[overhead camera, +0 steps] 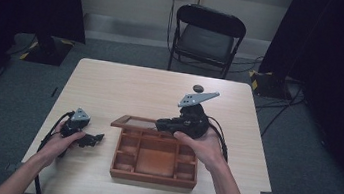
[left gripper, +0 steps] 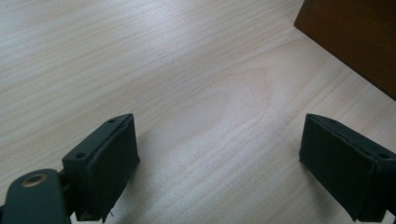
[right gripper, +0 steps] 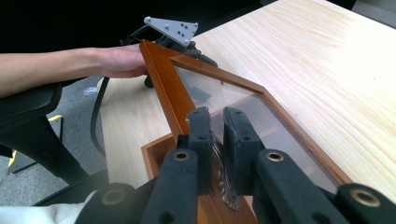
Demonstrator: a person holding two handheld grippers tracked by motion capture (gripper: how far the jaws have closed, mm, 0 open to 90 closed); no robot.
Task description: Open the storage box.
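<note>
At the lower left of the high view we rest the left gripper (overhead camera: pixel 89 140) on the surface (overhead camera: pixel 125 88), just beside the box, its jaws spread wide with nothing but bare wood grain between them in the left gripper view. Moving right, the wooden compartment box (overhead camera: pixel 155 161) sits at the lower centre of the frame, near the front edge of the surface, its long axis running left to right. Its glass-paned lid (overhead camera: pixel 140 123) stands hinged along the far edge, raised and slanting, the free edge pointing up and toward us. Further right, the right gripper (overhead camera: pixel 162 124) is pressed together on the small metal clasp (right gripper: pixel 223 184) at the middle of the lid's front rail. We judge the step in hand to be swinging the lid; the next move calls for a steady arc about the hinge without letting the clasp slip.
</note>
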